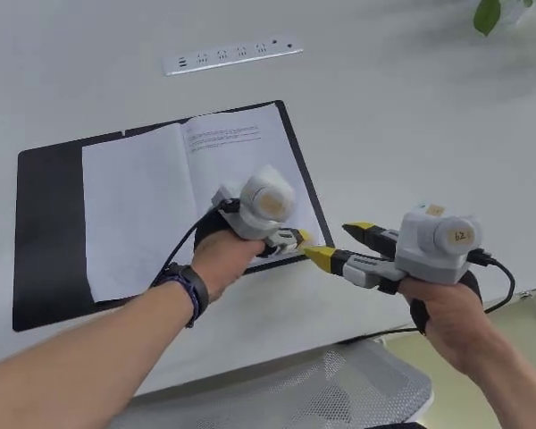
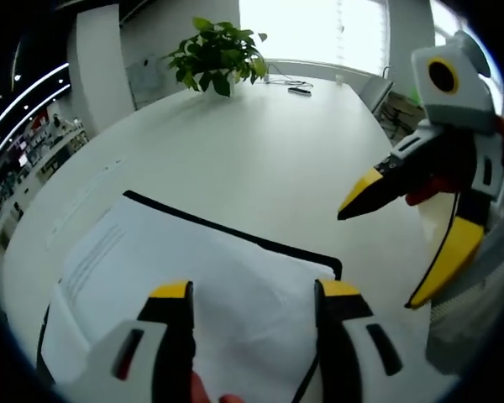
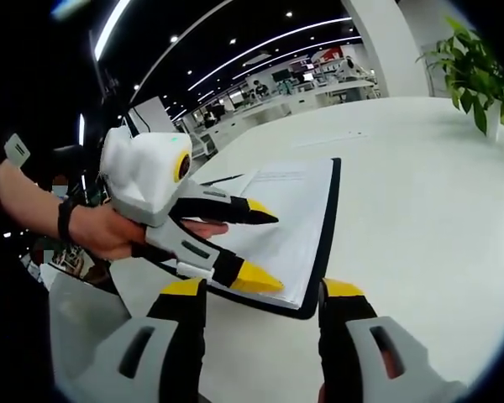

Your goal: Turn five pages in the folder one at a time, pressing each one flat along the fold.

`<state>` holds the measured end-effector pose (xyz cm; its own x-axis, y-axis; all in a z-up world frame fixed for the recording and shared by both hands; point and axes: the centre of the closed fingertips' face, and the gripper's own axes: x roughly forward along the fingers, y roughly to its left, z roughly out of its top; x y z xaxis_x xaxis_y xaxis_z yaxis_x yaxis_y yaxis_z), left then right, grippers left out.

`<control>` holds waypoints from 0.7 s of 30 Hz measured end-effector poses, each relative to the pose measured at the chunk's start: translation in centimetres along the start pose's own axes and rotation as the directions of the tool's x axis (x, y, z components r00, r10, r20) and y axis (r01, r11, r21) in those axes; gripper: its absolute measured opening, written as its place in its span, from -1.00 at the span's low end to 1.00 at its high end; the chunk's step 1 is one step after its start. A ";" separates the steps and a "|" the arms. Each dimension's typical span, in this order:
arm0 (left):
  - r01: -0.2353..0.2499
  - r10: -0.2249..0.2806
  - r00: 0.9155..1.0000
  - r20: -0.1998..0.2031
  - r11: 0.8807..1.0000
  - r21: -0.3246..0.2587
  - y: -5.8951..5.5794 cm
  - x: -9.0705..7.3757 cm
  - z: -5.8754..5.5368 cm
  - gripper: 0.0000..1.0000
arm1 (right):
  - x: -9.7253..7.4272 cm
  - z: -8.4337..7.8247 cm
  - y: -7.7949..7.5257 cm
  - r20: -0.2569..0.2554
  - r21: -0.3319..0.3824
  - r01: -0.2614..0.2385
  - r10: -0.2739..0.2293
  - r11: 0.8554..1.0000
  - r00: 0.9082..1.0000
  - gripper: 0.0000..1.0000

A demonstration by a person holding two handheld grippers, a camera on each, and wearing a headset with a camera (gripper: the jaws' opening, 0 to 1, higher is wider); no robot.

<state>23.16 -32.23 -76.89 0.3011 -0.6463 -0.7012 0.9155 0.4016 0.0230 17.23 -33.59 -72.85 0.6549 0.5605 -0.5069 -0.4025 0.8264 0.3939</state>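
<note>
While the black folder (image 1: 45, 232) lies open on the white table (image 1: 411, 107), the L claw (image 1: 293, 239) is held over the lower corner of the R page (image 1: 241, 161), jaws apart, nothing gripped. The R claw (image 1: 338, 241) is held just beside the folder's R edge, jaws likewise apart.

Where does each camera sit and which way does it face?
Head view: on the headset, looking down at the folder; both forearms, left gripper and right gripper show.
Left gripper view: rides that gripper, faces over the folder to the plant; own open jaws, right gripper.
Right gripper view: rides that gripper, faces the folder's corner and left gripper; own open jaws.
Shared: both gripper views show folder and plant.
</note>
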 end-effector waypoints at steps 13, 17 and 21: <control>0.039 -0.039 0.999 -0.032 0.999 0.011 -1.2 1.1 -1.0 0.23 | -0.6 0.0 -0.7 0.015 0.021 0.017 -0.018 1.000 1.000 0.00; 0.056 -0.057 0.998 -0.019 0.998 -0.025 -1.0 1.0 -0.9 0.22 | -0.6 0.1 -0.8 0.023 0.031 0.017 -0.018 0.999 1.000 -0.01; 0.093 -0.094 0.996 -0.003 0.993 -0.075 -0.9 0.9 -0.7 0.23 | -0.4 0.1 -0.7 0.024 0.033 0.014 -0.015 0.999 1.000 -0.02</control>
<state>22.43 -32.72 -77.98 0.2130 -0.6793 -0.7023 0.9171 0.3869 -0.0961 17.36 -34.43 -72.83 0.6759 0.5467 -0.4942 -0.3716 0.8319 0.4121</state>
